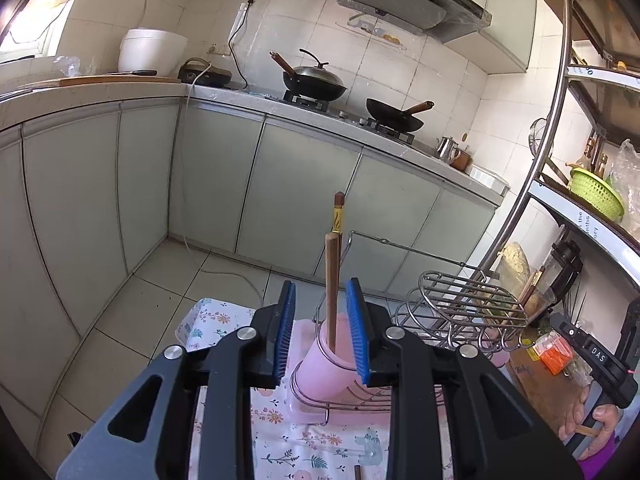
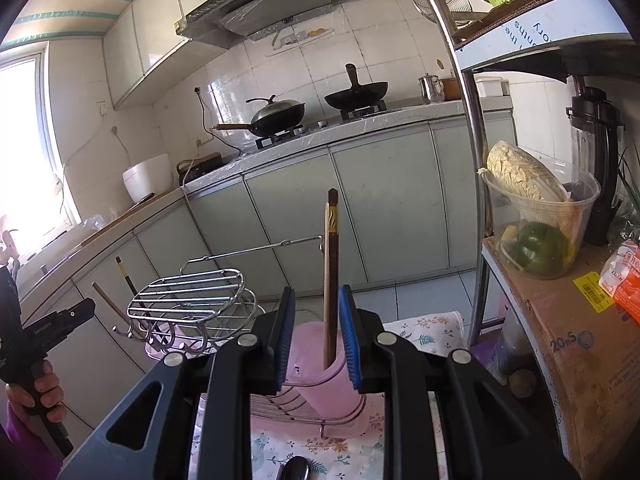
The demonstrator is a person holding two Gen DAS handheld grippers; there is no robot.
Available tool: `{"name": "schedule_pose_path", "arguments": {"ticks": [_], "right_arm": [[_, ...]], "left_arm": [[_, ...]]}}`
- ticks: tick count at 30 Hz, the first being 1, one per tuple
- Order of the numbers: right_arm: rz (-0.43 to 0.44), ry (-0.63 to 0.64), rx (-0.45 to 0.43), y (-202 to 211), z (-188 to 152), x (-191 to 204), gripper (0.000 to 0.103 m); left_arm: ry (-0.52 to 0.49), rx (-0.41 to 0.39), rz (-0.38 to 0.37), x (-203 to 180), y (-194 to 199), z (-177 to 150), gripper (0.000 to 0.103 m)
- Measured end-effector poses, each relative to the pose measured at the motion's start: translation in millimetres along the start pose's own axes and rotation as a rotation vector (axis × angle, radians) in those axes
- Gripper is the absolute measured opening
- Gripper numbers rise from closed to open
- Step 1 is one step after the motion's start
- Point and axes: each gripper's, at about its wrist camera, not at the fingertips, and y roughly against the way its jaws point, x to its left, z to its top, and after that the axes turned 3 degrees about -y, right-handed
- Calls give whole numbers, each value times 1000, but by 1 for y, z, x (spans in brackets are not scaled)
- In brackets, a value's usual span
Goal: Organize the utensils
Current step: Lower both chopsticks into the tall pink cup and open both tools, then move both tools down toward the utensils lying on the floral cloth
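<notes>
A pink cup (image 1: 324,372) stands in a wire dish rack (image 1: 464,300) on a floral cloth (image 1: 304,448). Brown chopsticks (image 1: 332,280) stand upright in the cup. My left gripper (image 1: 322,332) is open, its blue pads on either side of the chopsticks and apart from them. In the right wrist view the same cup (image 2: 320,376) holds a chopstick (image 2: 331,276) upright. My right gripper (image 2: 316,336) is open around it, not touching. A spoon (image 2: 294,470) lies on the cloth below.
Kitchen counter with two woks (image 1: 316,80) and a rice cooker (image 1: 152,50) runs behind. A metal shelf (image 2: 472,160) stands to the right with a tub of vegetables (image 2: 536,220), a cardboard box (image 2: 580,344) and a green basket (image 1: 596,194).
</notes>
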Motion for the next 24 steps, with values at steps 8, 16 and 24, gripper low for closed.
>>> {"name": "schedule_pose_path", "arguments": {"ticks": [8, 16, 24], "right_arm": [[9, 5, 11, 8, -13, 10, 21], [22, 8, 42, 10, -27, 15, 21], [27, -9, 71, 8, -40, 14, 21]], "left_arm": [[-14, 31, -4, -3, 9, -13, 26], [-6, 76, -17, -4, 5, -28, 26], [3, 111, -18, -1, 2, -43, 27]]}}
